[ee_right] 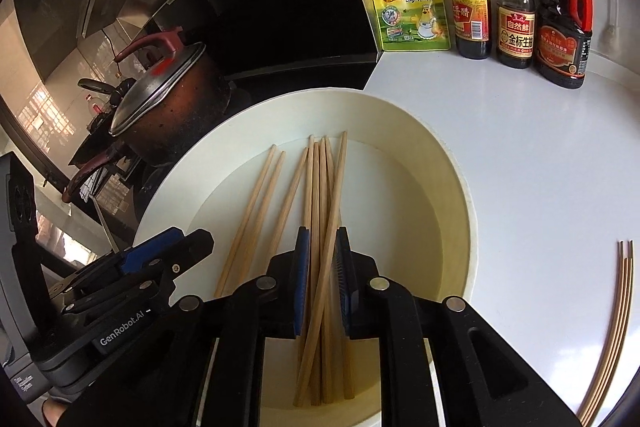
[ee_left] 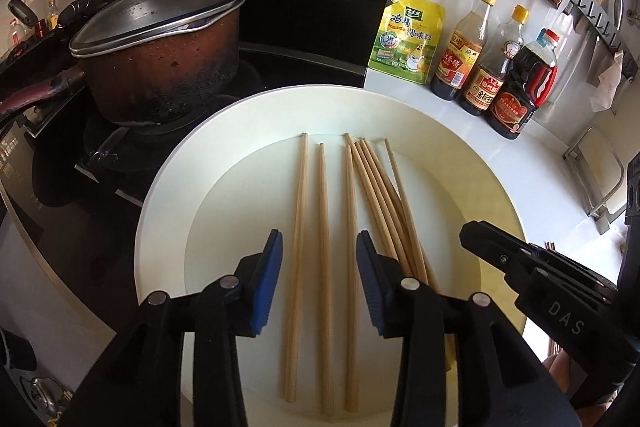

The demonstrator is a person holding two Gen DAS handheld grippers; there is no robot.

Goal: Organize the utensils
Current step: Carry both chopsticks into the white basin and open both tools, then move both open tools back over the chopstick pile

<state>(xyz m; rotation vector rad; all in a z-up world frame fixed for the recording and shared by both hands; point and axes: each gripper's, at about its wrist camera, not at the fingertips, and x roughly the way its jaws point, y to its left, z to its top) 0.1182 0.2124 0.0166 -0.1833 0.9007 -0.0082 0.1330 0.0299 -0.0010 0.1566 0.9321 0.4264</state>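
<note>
On the white counter (ee_right: 520,187), about 3 chopsticks (ee_right: 612,331) lie sorted; most chopsticks (ee_left: 320,211) remain in the cream basin (ee_left: 168,211). Left gripper (ee_left: 320,283) open astride loose sticks; right gripper (ee_right: 322,279) narrowly parted around the bundle, apparently not clamping.

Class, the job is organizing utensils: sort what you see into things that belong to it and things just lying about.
Belong: chopsticks in the white basin; chopsticks on the counter; left gripper; right gripper.
Lying about: lidded pot; seasoning pouch; three sauce bottles.
</note>
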